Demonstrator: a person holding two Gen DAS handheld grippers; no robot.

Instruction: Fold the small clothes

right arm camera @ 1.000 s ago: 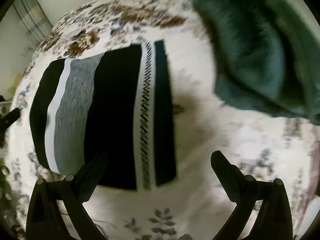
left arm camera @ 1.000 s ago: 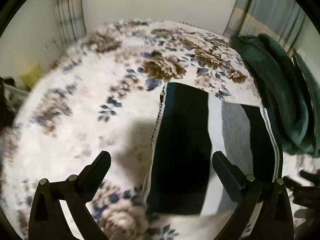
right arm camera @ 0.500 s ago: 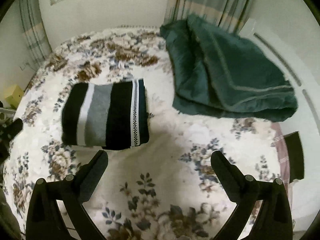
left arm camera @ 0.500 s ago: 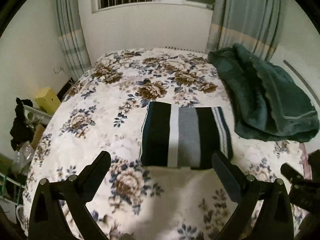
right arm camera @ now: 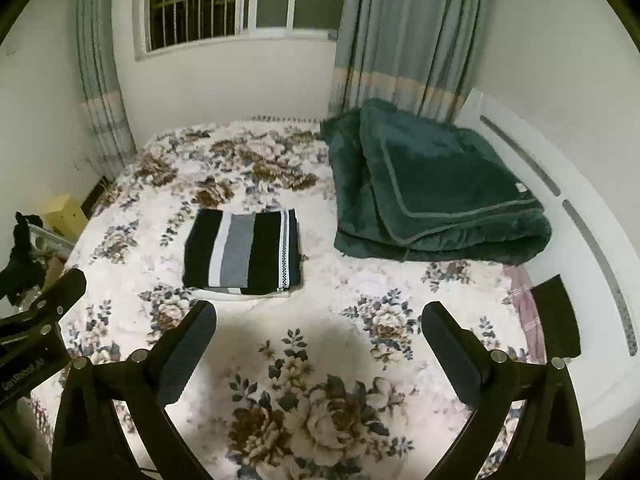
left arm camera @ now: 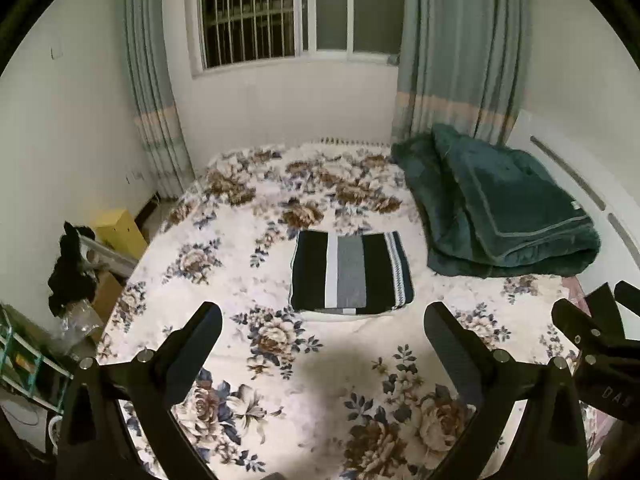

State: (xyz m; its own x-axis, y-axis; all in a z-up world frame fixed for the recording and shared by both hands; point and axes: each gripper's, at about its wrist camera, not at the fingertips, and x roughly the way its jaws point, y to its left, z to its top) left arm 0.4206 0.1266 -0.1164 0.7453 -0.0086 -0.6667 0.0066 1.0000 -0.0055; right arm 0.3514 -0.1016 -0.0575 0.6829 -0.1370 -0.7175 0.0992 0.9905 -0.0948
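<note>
A folded garment [left arm camera: 350, 272] with black, white and grey stripes lies flat in the middle of the floral bed [left arm camera: 248, 360]; it also shows in the right wrist view [right arm camera: 244, 254]. My left gripper [left arm camera: 322, 324] is open and empty, held well above the bed and back from the garment. My right gripper [right arm camera: 319, 322] is open and empty too, at a similar height. The right gripper shows at the right edge of the left wrist view [left arm camera: 600, 328]; the left gripper shows at the left edge of the right wrist view [right arm camera: 44, 312].
A folded dark green blanket [left arm camera: 500, 216] lies on the bed's right side, also in the right wrist view [right arm camera: 432, 188]. A window with curtains [left arm camera: 460, 60] is behind the bed. A yellow box [left arm camera: 120, 228] and clutter stand on the floor at left.
Both grippers have pulled up and back from the folded garment, so it now looks small and far. The garment lies still and both grippers stay open.
</note>
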